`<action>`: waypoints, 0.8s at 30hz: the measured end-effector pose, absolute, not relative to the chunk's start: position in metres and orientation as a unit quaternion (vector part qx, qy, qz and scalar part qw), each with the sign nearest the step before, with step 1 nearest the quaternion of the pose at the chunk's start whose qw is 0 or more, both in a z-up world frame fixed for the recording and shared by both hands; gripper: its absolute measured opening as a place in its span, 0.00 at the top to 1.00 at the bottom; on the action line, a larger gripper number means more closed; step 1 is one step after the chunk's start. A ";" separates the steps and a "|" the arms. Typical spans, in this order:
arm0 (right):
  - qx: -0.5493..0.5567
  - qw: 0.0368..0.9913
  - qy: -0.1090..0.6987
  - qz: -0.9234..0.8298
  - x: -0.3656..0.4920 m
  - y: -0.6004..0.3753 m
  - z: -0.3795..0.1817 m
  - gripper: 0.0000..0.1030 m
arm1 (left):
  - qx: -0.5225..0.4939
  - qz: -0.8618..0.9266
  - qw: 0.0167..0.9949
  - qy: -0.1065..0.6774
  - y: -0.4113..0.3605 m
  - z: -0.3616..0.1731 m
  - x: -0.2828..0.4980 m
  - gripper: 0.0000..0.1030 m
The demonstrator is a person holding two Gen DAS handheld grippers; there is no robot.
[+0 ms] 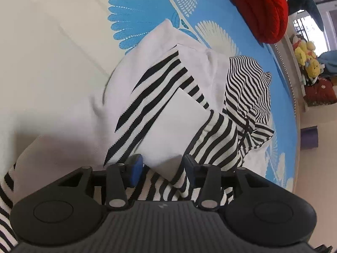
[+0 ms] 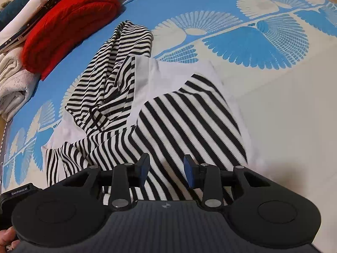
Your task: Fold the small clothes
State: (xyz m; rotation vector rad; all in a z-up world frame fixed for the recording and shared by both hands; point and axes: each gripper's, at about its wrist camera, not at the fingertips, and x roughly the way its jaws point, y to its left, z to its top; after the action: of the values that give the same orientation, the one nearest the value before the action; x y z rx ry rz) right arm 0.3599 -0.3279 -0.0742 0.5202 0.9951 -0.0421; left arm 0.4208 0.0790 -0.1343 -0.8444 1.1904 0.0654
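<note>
A small white garment with black-and-white striped panels (image 1: 160,97) lies partly folded on a blue and cream patterned sheet (image 1: 52,42). A finer-striped part (image 1: 246,88) is bunched at its right side. My left gripper (image 1: 163,168) is open, its blue-padded fingers straddling a white folded edge of the garment just above the cloth. In the right wrist view the same garment (image 2: 189,113) lies below my right gripper (image 2: 166,168), which is open over the wide-striped panel. The bunched fine-striped part (image 2: 118,67) lies to its upper left.
A folded red knit (image 2: 69,21) and folded white towels (image 2: 12,80) lie along the sheet's far left edge in the right wrist view; the red knit (image 1: 259,6) shows top right in the left view. Plush toys (image 1: 305,57) sit on a shelf beyond the sheet's edge.
</note>
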 end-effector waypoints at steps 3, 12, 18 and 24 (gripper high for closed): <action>0.248 0.846 0.471 -0.024 0.359 -0.331 -0.074 0.64 | -0.383 0.034 0.742 0.549 0.076 -0.133 0.419 0.54; 0.252 0.847 0.467 -0.031 0.360 -0.331 -0.074 0.64 | -0.296 0.010 0.808 0.509 0.060 -0.111 0.421 0.88; 0.266 0.843 0.464 -0.053 0.360 -0.339 -0.075 0.64 | -0.233 0.005 0.868 0.439 0.053 -0.034 0.382 0.84; 0.286 0.811 0.487 -0.151 0.357 -0.365 -0.098 0.65 | -0.200 0.115 0.837 0.497 0.067 -0.052 0.364 0.77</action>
State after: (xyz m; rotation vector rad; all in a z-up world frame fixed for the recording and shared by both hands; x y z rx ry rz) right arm 0.3565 -0.3648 -0.0978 0.6104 1.0412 -0.3228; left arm 0.3643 0.0667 -0.0524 -0.4229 1.0512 0.2429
